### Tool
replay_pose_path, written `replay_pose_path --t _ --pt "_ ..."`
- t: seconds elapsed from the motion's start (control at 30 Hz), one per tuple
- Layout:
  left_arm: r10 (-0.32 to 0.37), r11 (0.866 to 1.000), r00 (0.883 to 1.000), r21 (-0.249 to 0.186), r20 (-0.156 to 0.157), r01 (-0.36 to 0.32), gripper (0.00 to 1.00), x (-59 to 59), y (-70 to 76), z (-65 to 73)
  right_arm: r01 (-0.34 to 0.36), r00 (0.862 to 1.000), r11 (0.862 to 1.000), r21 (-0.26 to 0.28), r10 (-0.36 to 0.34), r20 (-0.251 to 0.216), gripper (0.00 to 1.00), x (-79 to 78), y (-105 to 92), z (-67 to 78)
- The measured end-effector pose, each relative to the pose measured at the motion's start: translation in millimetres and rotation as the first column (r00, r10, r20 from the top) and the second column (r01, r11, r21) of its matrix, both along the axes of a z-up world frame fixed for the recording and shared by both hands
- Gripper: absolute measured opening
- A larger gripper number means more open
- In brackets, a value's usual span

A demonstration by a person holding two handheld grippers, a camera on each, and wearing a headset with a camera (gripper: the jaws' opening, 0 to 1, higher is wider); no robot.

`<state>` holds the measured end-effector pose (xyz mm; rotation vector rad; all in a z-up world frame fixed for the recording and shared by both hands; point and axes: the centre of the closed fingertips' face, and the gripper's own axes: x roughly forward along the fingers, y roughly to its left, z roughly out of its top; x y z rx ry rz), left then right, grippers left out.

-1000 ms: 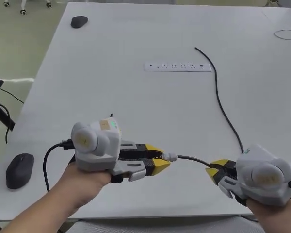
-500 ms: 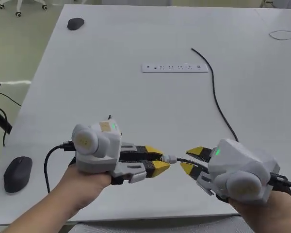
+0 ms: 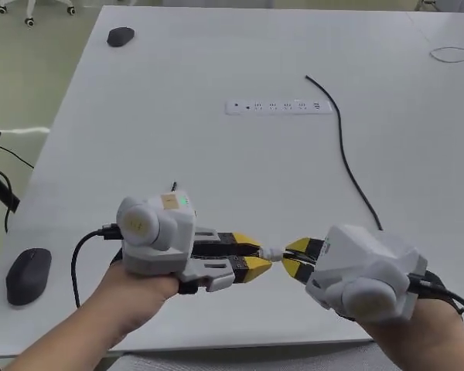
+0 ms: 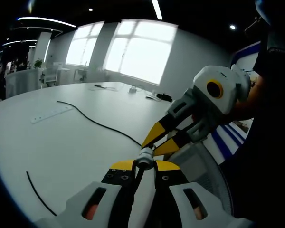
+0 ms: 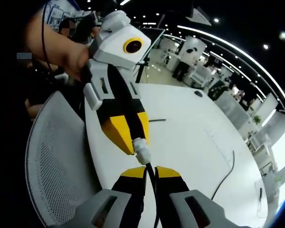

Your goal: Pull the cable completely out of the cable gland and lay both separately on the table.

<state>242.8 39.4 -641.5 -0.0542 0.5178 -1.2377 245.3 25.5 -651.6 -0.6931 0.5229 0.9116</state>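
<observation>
Where the two grippers meet at 6 o'clock, cable gland (image 3: pixel 272 253): small, hard, smooth plastic; probably light and apt to slip.
Left gripper (image 3: pixel 254 255): jaws clamped on the gland, above the near edge of the table (image 3: pixel 216 162).
Right gripper (image 3: pixel 295 258): jaws pinched onto the cable right beside the gland.
Cable (image 3: pixel 346 158): thin, limp, trailing toward 12 o'clock; best gripped close to the gland.

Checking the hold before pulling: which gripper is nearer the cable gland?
Left. The left gripper pinches the cable gland; the right gripper clamps the cable just beside it.
</observation>
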Motion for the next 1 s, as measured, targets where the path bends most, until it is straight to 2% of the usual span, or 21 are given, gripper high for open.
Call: replay_pose_path --t 0.13,0.17,0.3,0.5,0.63,0.77,1.0 --pt "-0.003 1.000 1.000 -0.002 0.003 0.003 0.15 -0.5 -0.9 0.3 0.024 1.000 1.000 0.020 -0.024 -0.017 0.01 -0.2 -1.9 0.0" --pt "-0.003 1.000 1.000 -0.003 0.003 0.003 0.15 -0.6 -1.3 0.7 0.045 0.998 0.998 0.033 -0.043 -0.034 0.01 -0.3 -2.9 -0.7" --pt "0.002 1.000 1.000 -0.002 0.010 -0.002 0.15 -0.5 -3.2 1.8 0.060 0.997 0.997 0.041 -0.058 -0.041 0.00 0.0 -4.5 -0.9" --pt "0.001 1.000 1.000 -0.001 0.021 -0.001 0.15 -1.6 -2.9 3.7 0.122 0.989 0.989 0.089 -0.113 -0.096 0.00 0.6 -5.7 -1.2" --pt "0.006 1.000 1.000 0.004 0.029 -0.006 0.15 -0.5 -2.5 4.6 0.118 0.990 0.990 0.075 -0.111 -0.085 0.00 1.4 -7.4 -2.9" --pt "0.017 1.000 0.999 -0.008 0.036 -0.016 0.15 2.1 -1.9 9.6 0.156 0.983 0.981 0.114 -0.144 -0.110 0.00 6.4 -11.1 0.3" --pt "0.015 1.000 0.998 0.002 0.054 -0.015 0.15 3.7 -4.6 9.6 0.171 0.980 0.977 0.128 -0.156 -0.123 0.00 7.3 -13.0 0.3"
